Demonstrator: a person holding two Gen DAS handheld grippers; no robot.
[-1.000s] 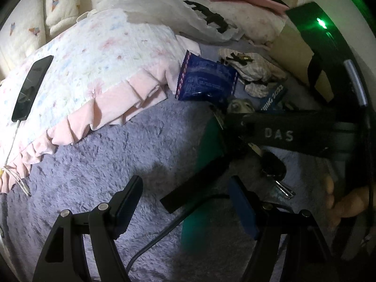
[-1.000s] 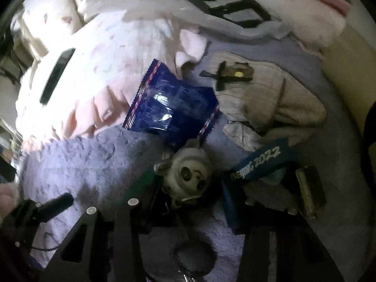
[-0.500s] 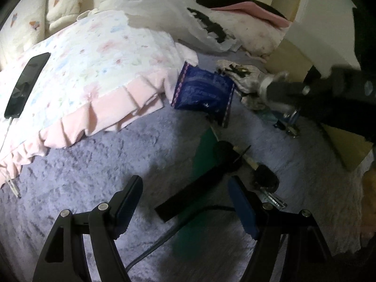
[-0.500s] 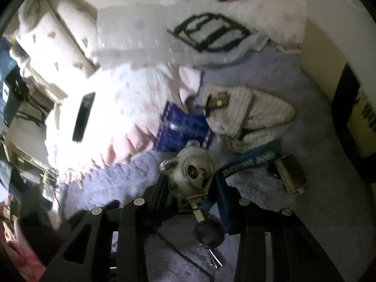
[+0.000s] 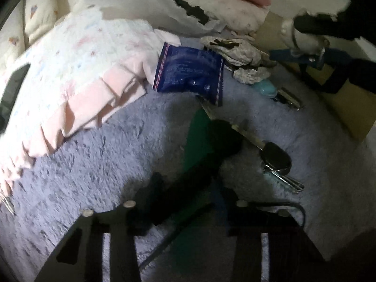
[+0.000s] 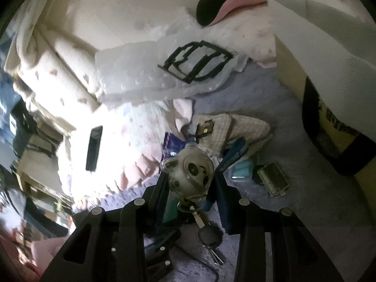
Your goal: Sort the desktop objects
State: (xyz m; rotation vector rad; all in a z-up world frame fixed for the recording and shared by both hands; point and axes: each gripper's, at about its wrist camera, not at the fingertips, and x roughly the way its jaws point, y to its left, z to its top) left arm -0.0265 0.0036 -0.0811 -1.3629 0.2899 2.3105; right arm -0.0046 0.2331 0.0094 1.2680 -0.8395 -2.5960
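Observation:
My left gripper (image 5: 185, 199) points down at the purple blanket (image 5: 94, 164). Its jaws are closing, and the handle of a black microphone (image 5: 206, 164) fills the gap between the pads. The microphone's round head lies on a green card (image 5: 199, 129). My right gripper (image 6: 190, 188) is shut on a pale panda keychain figure (image 6: 190, 171), held above the blanket. A blue lanyard (image 6: 232, 155) trails from the figure. In the left wrist view the panda figure (image 5: 303, 40) hangs at the upper right.
A black-headed key (image 5: 277, 159) lies right of the microphone. Behind it are a blue snack packet (image 5: 188, 75), a checked cloth pouch (image 5: 239, 51), a teal case (image 5: 265, 89) and a metal lighter (image 6: 272, 178). A phone (image 6: 94, 148) rests on the frilled pillow; a cardboard box (image 5: 340, 103) stands right.
The left jaws have closed in from wide apart onto the microphone handle. The right gripper has risen with the panda figure, drawing the lanyard off the blanket.

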